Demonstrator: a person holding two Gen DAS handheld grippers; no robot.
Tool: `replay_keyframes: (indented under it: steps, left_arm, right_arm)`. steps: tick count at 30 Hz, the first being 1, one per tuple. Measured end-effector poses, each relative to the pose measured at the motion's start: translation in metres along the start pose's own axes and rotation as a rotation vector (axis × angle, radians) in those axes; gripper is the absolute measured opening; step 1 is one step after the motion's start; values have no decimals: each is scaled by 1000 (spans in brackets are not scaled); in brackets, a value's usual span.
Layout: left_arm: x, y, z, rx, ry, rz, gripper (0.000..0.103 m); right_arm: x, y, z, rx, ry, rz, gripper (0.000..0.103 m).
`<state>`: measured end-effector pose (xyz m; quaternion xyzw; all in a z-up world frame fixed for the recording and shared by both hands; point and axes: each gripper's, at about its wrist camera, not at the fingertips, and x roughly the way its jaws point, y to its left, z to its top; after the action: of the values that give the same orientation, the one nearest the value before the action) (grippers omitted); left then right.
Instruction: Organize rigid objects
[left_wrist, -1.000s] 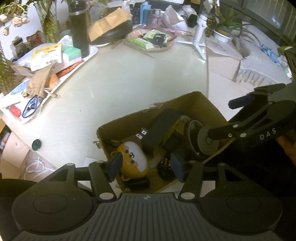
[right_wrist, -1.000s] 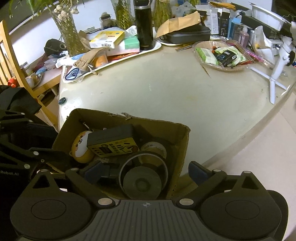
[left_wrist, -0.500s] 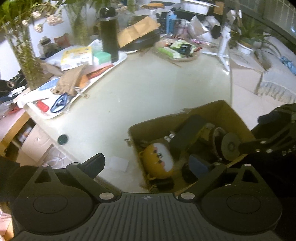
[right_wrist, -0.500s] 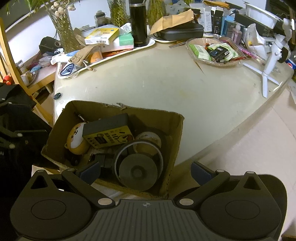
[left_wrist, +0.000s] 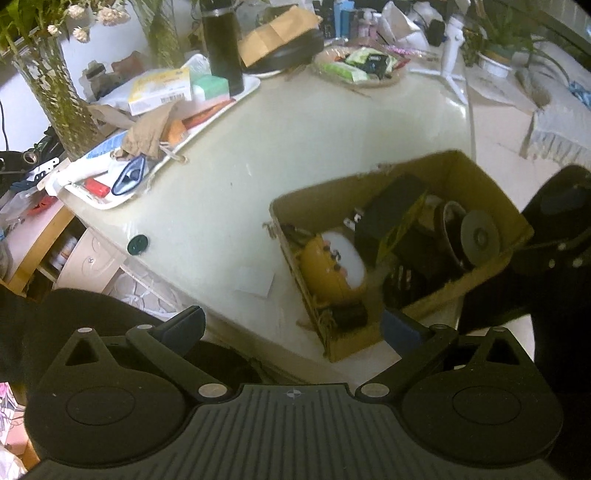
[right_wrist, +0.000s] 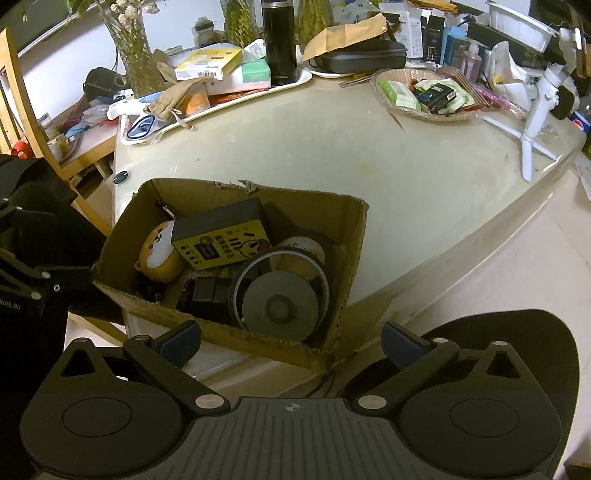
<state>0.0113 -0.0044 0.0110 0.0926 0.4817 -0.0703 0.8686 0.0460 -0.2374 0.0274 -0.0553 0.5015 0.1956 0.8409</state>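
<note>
The left gripper (left_wrist: 291, 326) has let go and drawn back from the cardboard box (right_wrist: 354, 236), jaws wide, empty; right gripper (right_wrist: 290, 341) likewise spread; the box looks packed, tabletop bare nearby; sorting seems nearly finished.

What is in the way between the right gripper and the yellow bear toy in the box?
The cardboard box's near wall sits just ahead of the right gripper, so it must go over the rim. The yellow bear toy lies at the box's left side, uncovered from above, with the black-and-yellow box leaning right beside it.
</note>
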Motion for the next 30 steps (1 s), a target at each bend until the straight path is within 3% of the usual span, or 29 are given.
replay_keyframes:
  steps: [30]
  left_arm:
    - [1,0,-7,7,0,-27,103]
  right_arm:
    - [4,5,-5,-25,16,-11,103]
